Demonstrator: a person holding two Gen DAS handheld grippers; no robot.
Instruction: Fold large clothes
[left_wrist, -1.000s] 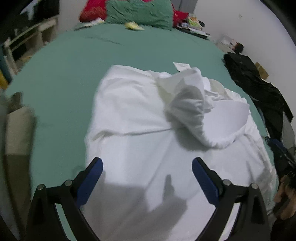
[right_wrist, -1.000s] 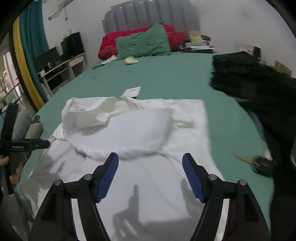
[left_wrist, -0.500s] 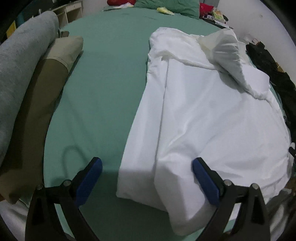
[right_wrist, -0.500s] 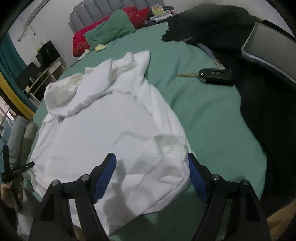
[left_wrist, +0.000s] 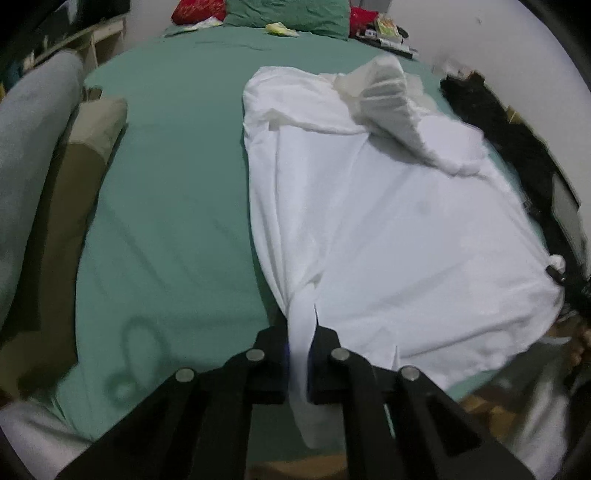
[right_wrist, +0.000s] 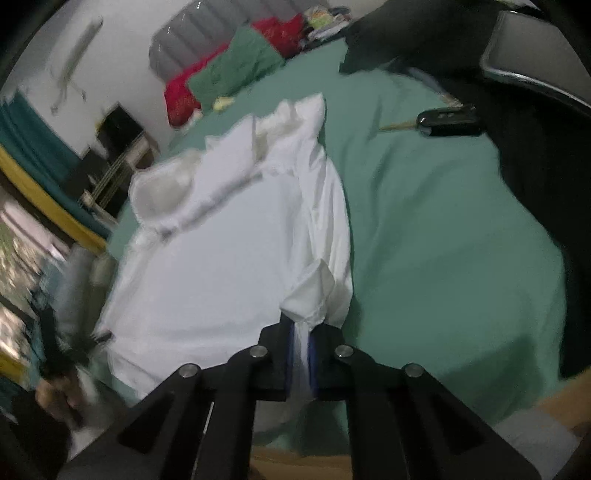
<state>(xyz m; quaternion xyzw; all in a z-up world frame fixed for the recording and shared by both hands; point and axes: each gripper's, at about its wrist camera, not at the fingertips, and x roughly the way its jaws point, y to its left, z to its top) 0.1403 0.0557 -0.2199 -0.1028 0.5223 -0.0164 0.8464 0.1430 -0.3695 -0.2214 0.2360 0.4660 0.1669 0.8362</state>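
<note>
Now the left gripper (left_wrist: 298, 354) has just closed, its jaws clamped on a bunched corner of the white garment (left_wrist: 388, 221) at the near edge of the bed (left_wrist: 177, 206), pointing steeply down. The right gripper (right_wrist: 302, 358) has likewise just closed and pinches the other near corner of the same cloth, tilted down and rolled to one side. Spread flat, the garment lies on the green sheet, its collar end toward the pillows (right_wrist: 236, 70). A car key (right_wrist: 448, 120) rests beside dark clothes (right_wrist: 535, 155) on the right. No writing is legible anywhere.
</note>
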